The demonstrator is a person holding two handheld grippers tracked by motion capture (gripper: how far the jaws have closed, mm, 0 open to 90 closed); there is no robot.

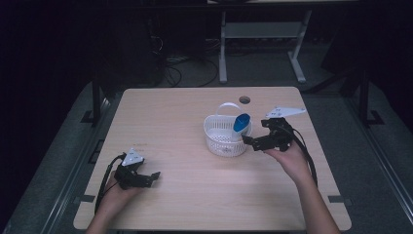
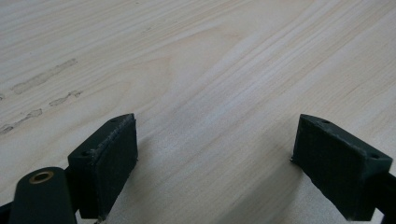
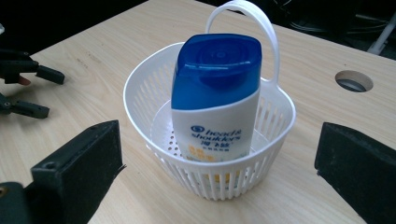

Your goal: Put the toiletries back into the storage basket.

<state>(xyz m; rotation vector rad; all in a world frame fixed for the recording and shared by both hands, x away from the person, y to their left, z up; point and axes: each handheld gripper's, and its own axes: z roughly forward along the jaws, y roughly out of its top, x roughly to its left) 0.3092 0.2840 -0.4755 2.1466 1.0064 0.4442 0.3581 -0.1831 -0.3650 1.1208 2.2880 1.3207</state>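
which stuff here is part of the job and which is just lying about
In play:
shampoo bottle, standing cap up in the white basket
right hand-held gripper, open, facing the basket
left hand-held gripper, open over bare table

Lying about:
cable hole in the table

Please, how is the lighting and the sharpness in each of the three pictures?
High view: table lit, surroundings dark. Left gripper view: wood grain sharp, soft shadows by the jaws. Right gripper view: bottle and basket sharp, near jaws slightly blurred.
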